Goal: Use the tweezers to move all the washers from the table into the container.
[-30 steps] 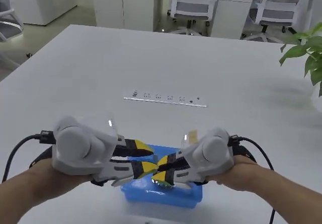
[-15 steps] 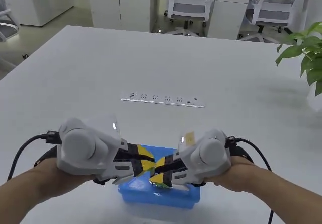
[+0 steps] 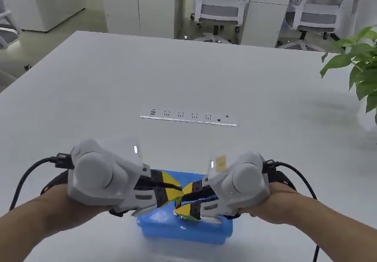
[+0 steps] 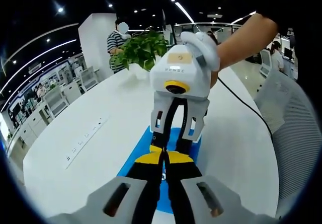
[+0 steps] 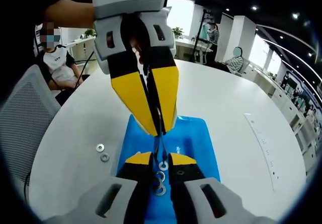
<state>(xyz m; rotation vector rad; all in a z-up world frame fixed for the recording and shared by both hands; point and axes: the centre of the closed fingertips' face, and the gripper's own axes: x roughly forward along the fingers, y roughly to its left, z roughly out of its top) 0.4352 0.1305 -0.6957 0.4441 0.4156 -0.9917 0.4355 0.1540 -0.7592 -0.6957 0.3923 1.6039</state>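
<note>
1. Head view: the white-bodied left gripper (image 3: 174, 186) and right gripper (image 3: 188, 200) are held tip to tip above a shallow blue plastic container (image 3: 206, 231), which sits near the front edge of a wide white table (image 3: 265, 97). Their yellow-and-black jaws meet over the container. From this angle I cannot tell how far either pair is parted. A flat white power strip (image 3: 188, 116) lies on the table well beyond them, and a green leafy plant (image 3: 353, 62) stands at the right
2. Left gripper view: the left gripper (image 4: 163, 156) has its jaws pressed together, yellow tips touching with no gap. The right gripper (image 4: 170, 142) comes in from above, its tips right at them, over the container (image 4: 138, 156)
3. Right gripper view: the left gripper (image 5: 158, 128) reaches in from the top, its yellow jaws closed on thin dark metal tweezers (image 5: 160, 141). The prongs stick out past its tips into the narrow slit of the right gripper (image 5: 161, 159). Those jaws are almost closed, and I cannot tell whether they press on the tweezers. Of the small silver ring washers, one (image 5: 163, 166) sits at the prong tips, and whether it is pinched is unclear. Two more (image 5: 160, 177) lie in the container (image 5: 196, 143), seen through the slit, and two (image 5: 100, 147) lie on the table near its left wall
</note>
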